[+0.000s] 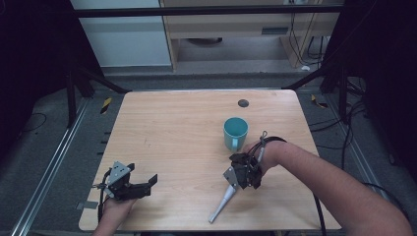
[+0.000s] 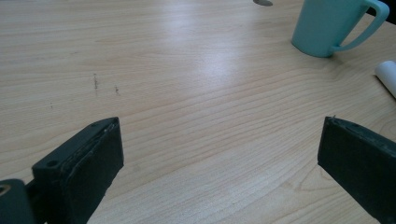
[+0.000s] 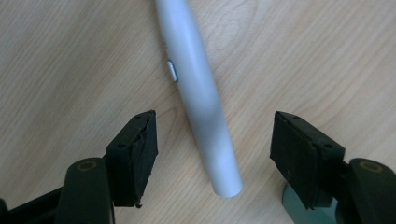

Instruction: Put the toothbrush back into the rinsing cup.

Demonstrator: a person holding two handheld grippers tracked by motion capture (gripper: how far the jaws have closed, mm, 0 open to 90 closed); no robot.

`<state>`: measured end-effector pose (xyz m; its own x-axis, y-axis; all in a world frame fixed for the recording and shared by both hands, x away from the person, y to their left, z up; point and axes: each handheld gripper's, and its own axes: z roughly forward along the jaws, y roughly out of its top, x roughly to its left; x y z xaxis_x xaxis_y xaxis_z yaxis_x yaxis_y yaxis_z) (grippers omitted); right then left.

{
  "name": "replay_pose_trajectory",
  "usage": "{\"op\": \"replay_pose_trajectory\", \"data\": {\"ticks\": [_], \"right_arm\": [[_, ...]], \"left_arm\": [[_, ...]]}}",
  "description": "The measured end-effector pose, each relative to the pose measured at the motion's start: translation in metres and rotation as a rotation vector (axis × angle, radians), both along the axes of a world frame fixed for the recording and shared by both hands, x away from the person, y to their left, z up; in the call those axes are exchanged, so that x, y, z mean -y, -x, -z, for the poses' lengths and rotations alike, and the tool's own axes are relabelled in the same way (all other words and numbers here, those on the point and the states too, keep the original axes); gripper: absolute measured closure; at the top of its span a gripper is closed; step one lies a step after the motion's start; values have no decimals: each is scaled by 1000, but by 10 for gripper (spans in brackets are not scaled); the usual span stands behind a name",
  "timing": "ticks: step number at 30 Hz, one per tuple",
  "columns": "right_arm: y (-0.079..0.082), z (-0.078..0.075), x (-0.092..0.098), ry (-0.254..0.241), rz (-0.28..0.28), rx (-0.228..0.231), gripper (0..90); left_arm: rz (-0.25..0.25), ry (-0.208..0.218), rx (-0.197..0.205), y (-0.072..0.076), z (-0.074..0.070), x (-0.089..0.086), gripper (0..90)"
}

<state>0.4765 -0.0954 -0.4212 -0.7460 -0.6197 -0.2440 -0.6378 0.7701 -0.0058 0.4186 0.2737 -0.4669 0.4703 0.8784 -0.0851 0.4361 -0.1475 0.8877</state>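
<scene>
A white, slightly tapered cylinder (image 1: pixel 222 202) (image 3: pixel 201 93) with a small button on its side lies flat on the wooden table (image 1: pixel 172 128), near the front edge. My right gripper (image 1: pixel 239 183) (image 3: pixel 212 144) is open over its thick end, a jaw on either side and neither pad touching it. A teal mug (image 1: pixel 236 132) (image 2: pixel 327 25) stands upright just behind the right hand, its handle towards that hand. At the front left my left gripper (image 1: pixel 142 176) (image 2: pixel 219 154) is wide open with only bare table between its jaws. The cylinder's end (image 2: pixel 386 74) appears at the right edge of the left gripper view.
A small dark round disc (image 1: pixel 243 103) sits in the tabletop near the far edge, behind the mug. Black frame legs and cables stand on the floor around the table. Bare wood lies across the left and middle of the table.
</scene>
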Motion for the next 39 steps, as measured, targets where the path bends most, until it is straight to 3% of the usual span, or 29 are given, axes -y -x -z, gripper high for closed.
{"op": "replay_pose_trajectory", "data": {"ticks": [2,13,24,39], "right_arm": [[2,3,-1,18,-65,16,326],[1,11,-7,60,-139,11,349],[1,17,-11,80,-154,11,380],[-7,21,-27,120,-144,-66,445]], "left_arm": [[-3,5,0,0,0,0,0],[-4,8,0,0,0,-1,0],[-8,19,-1,-1,-1,-2,0],[-6,21,1,-1,-1,-2,0]]}}
